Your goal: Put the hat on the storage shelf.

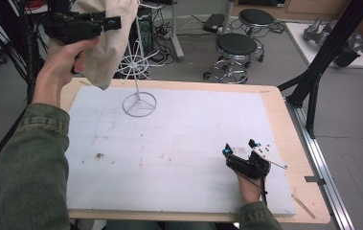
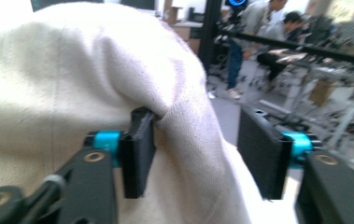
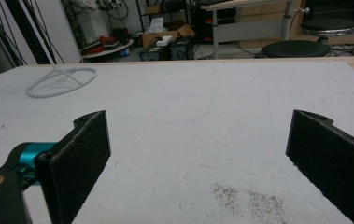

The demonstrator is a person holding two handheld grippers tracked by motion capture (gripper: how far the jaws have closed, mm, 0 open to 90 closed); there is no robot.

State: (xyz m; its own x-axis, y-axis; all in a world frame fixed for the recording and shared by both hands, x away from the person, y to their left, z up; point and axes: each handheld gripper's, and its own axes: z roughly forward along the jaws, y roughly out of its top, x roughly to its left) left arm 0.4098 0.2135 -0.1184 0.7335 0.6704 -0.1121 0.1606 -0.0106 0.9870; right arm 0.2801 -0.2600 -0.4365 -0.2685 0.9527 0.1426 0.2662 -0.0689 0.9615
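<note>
Here cream cloth [image 1: 106, 43] hangs lengthwise down white wire stand [image 1: 138, 76]

Coarse matt cream cloth [image 2: 72, 84], thin white wire stand [image 1: 139, 103], matt grey mat [image 1: 179, 139], wooden table [image 1: 289, 143]

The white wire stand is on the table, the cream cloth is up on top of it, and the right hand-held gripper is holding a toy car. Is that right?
Not quite. The right hand-held gripper holds nothing: in the right gripper view its jaws stand wide apart over the bare table. The rest is right: white wire stand, cream cloth on top.
</note>
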